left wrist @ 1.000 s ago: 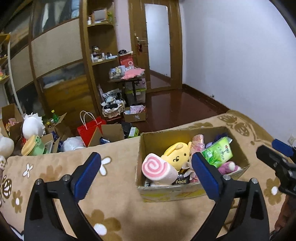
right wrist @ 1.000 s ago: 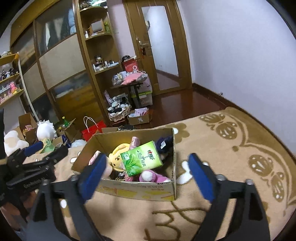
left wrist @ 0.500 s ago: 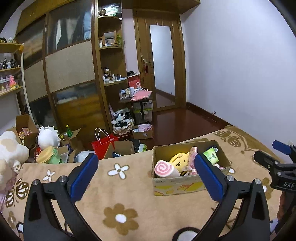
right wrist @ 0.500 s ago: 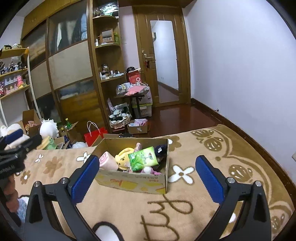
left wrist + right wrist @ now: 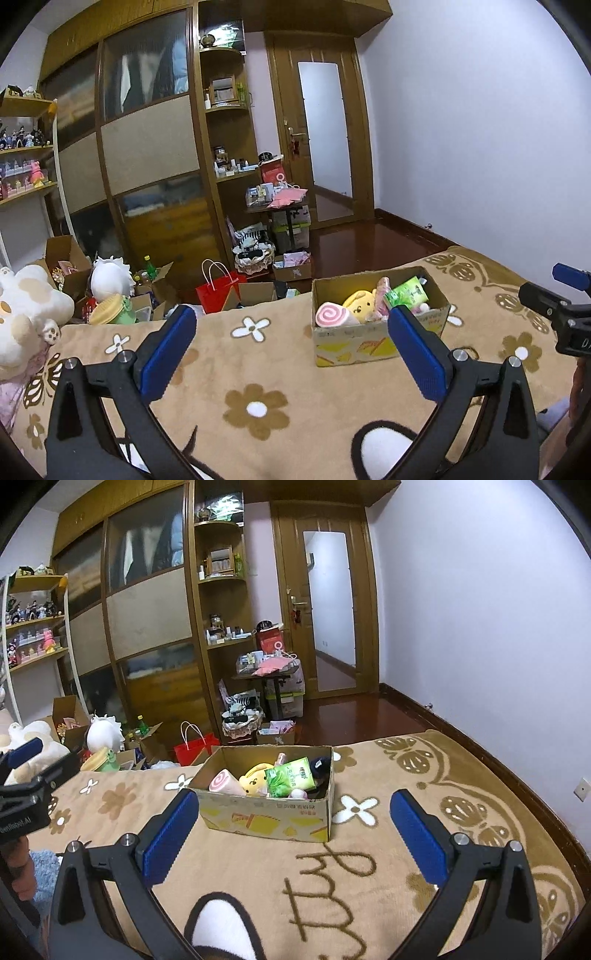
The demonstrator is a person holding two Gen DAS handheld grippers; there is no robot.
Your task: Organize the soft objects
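Observation:
A cardboard box (image 5: 354,341) stands on the tan flowered blanket (image 5: 258,369). It holds a pink swirl plush (image 5: 330,315), a yellow plush (image 5: 360,300), a green tissue pack (image 5: 406,293) and other soft things. The box also shows in the right wrist view (image 5: 266,818), with the green pack (image 5: 291,778) on top. My left gripper (image 5: 291,349) is open and empty, well short of the box. My right gripper (image 5: 291,834) is open and empty, also back from the box.
A large white plush (image 5: 26,314) lies at the blanket's left edge. Beyond the bed stand a red bag (image 5: 216,291), open cartons, a wardrobe with shelves (image 5: 155,158) and a wooden door (image 5: 325,140). The wall (image 5: 480,129) runs along the right.
Both grippers have pulled back and risen away from the box, which now looks smaller and farther. Both stayed open and empty.

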